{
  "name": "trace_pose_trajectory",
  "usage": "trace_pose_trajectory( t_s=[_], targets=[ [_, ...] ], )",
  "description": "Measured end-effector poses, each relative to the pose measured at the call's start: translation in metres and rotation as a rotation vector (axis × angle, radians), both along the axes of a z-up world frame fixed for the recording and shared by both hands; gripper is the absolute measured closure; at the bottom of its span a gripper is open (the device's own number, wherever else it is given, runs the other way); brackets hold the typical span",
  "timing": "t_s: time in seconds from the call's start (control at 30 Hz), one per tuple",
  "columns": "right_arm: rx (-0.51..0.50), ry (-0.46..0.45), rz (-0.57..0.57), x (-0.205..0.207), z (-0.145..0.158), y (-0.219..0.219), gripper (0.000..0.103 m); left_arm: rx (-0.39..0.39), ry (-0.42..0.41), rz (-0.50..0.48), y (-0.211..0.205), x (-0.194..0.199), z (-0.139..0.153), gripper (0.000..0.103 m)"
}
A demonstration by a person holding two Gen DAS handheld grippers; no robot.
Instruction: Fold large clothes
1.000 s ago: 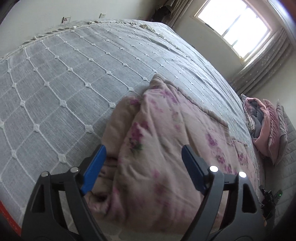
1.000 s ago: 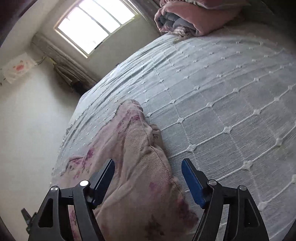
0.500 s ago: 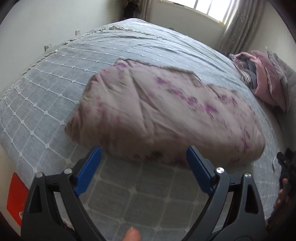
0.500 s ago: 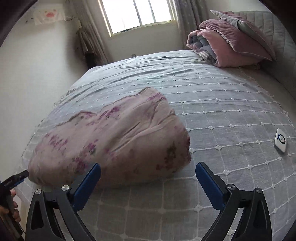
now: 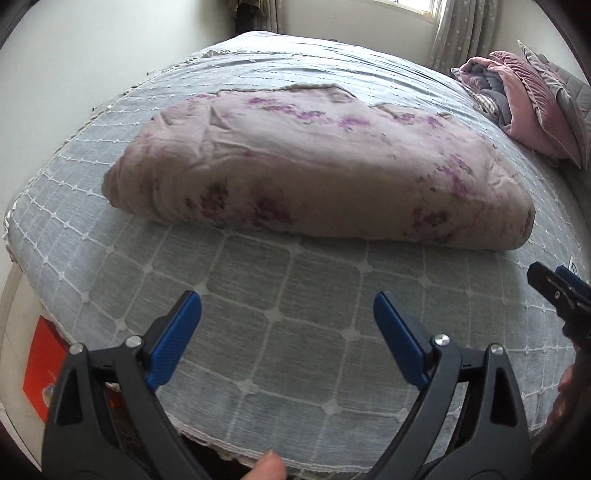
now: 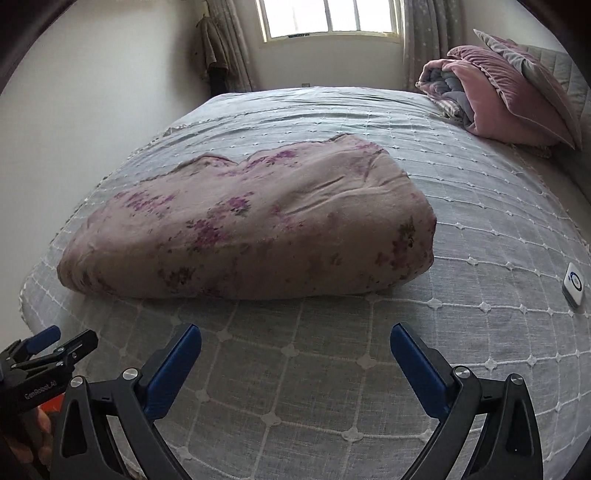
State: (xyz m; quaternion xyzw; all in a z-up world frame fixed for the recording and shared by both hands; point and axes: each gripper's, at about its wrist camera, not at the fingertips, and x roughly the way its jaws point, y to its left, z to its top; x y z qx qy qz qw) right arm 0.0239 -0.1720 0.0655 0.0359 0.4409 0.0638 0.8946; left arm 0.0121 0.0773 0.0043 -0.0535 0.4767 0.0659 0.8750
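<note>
One folded floral blanket (image 5: 314, 166) lies on the bed (image 5: 295, 314), long axis running left-right across both views, folded bulky edge facing the cameras, ragged layered edge toward the window (image 6: 330, 16). Left claw (image 5: 287, 314) wide open, nothing between the jaws, having just spread; right claw (image 6: 295, 349) likewise wide open and empty. Bare bedspread between blanket and near edge. One small white remote (image 6: 574, 284) at right. Pillow pile (image 6: 509, 96) far right corner.
</note>
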Motion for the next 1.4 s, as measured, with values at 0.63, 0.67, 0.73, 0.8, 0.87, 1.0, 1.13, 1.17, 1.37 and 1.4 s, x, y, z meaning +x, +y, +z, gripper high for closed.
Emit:
trace_pose_trajectory(
  t_s=[0.63, 0.67, 0.73, 0.8, 0.87, 1.0, 1.13, 1.17, 1.37, 1.4],
  targets=[
    [-0.047, 0.032, 0.043, 0.001, -0.015, 0.013, 0.0, -0.012, 0.011, -0.021, -0.028, 0.0, -0.002, 0.009],
    [-0.045, 0.033, 0.046, 0.001, -0.015, 0.014, 0.0, -0.013, 0.011, -0.022, -0.028, 0.0, -0.001, 0.009],
    [-0.046, 0.034, 0.05, 0.001, -0.016, 0.015, 0.0, -0.017, 0.01, -0.025, -0.028, -0.001, -0.001, 0.009],
    [-0.044, 0.038, 0.053, 0.001, -0.017, 0.016, 0.0, -0.017, 0.01, -0.027, -0.028, -0.001, -0.001, 0.009],
    [-0.041, 0.04, 0.054, 0.001, -0.018, 0.016, 0.0, -0.019, 0.012, -0.027, -0.028, -0.001, -0.002, 0.009],
    [-0.041, 0.039, 0.049, 0.001, -0.018, 0.015, 0.0, -0.019, 0.017, -0.032, -0.029, -0.001, -0.003, 0.009],
    [-0.039, 0.043, 0.044, 0.002, -0.019, 0.014, 0.0, -0.019, 0.021, -0.037, -0.031, -0.001, -0.004, 0.009],
    [-0.039, 0.043, 0.044, 0.002, -0.019, 0.014, 0.0, -0.019, 0.023, -0.037, -0.032, -0.001, -0.004, 0.009],
    [-0.04, 0.044, 0.047, 0.003, -0.02, 0.014, 0.0, -0.023, 0.028, -0.037, -0.033, -0.001, -0.006, 0.009],
    [-0.041, 0.045, 0.048, 0.003, -0.02, 0.013, 0.0, -0.023, 0.028, -0.038, -0.032, 0.0, -0.006, 0.009]
  ],
)
